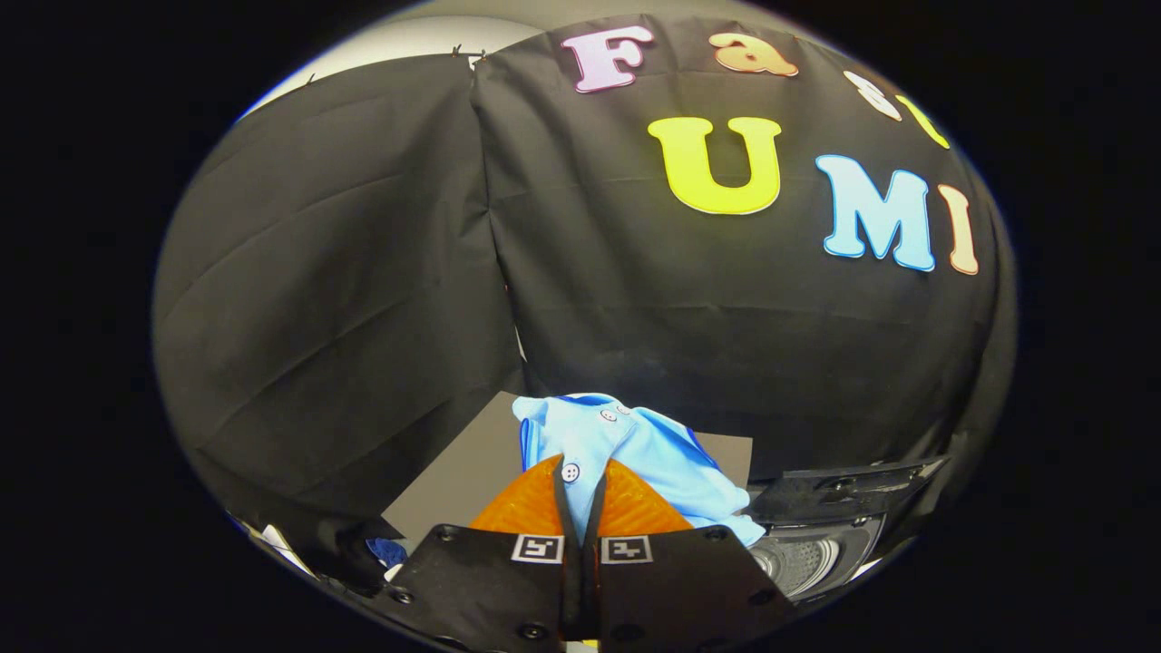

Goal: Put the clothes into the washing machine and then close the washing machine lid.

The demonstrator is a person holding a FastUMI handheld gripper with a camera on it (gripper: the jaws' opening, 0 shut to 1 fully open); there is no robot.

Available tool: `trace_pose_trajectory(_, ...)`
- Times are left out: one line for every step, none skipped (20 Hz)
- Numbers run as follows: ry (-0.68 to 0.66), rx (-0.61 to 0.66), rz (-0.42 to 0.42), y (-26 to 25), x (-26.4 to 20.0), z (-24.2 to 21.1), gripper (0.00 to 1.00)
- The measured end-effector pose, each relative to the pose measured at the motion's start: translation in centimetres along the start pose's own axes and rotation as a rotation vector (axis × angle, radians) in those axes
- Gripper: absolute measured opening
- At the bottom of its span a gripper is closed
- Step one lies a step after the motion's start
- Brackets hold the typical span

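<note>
The gripper (580,485) has its two fingers drawn nearly together on a fold of a light blue buttoned shirt (626,444), a white button showing in the narrow slit between them; the pinch apparently serves to carry the garment. Two small square coded markers sit on the gripper body, with no readable words. Right of the fingers and low, the washing machine (807,553) shows its open drum, lid raised. Beyond, a grey board (472,472) meets the black cloth wall (345,272).

- The light blue shirt (635,444) with white buttons is bunched up, pinched between the fingers.
- The washing machine (821,535) sits beside it, lid seemingly open.
</note>
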State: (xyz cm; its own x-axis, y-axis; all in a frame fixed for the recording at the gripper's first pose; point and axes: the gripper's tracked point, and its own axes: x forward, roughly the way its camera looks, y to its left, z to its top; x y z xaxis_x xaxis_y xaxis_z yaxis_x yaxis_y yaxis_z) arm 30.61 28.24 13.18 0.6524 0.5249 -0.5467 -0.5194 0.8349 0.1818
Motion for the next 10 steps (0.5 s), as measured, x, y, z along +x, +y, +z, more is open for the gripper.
trace_pose_trajectory(-0.004, 0.004, -0.004, -0.5, -0.1, 0.1, 0.01)
trace_pose_trajectory(-0.007, 0.008, -0.006, -1.0, -0.4, 0.2, 0.01)
trace_pose_trajectory(-0.012, 0.012, -0.013, -1.7, -0.8, 0.4, 0.01)
trace_pose_trajectory(-0.018, 0.017, -0.021, -2.6, -1.2, 0.6, 0.01)
trace_pose_trajectory(-0.024, 0.022, -0.029, -3.5, -1.8, 0.6, 0.01)
trace_pose_trajectory(-0.031, 0.029, -0.039, -4.6, -2.3, 0.7, 0.01)
trace_pose_trajectory(-0.035, 0.036, -0.050, -5.7, -2.8, 0.8, 0.01)
trace_pose_trajectory(-0.040, 0.043, -0.063, -6.9, -3.4, 0.8, 0.01)
trace_pose_trajectory(-0.046, 0.051, -0.077, -8.1, -4.0, 0.7, 0.01)
trace_pose_trajectory(-0.052, 0.063, -0.092, -9.4, -4.5, 0.5, 0.01)
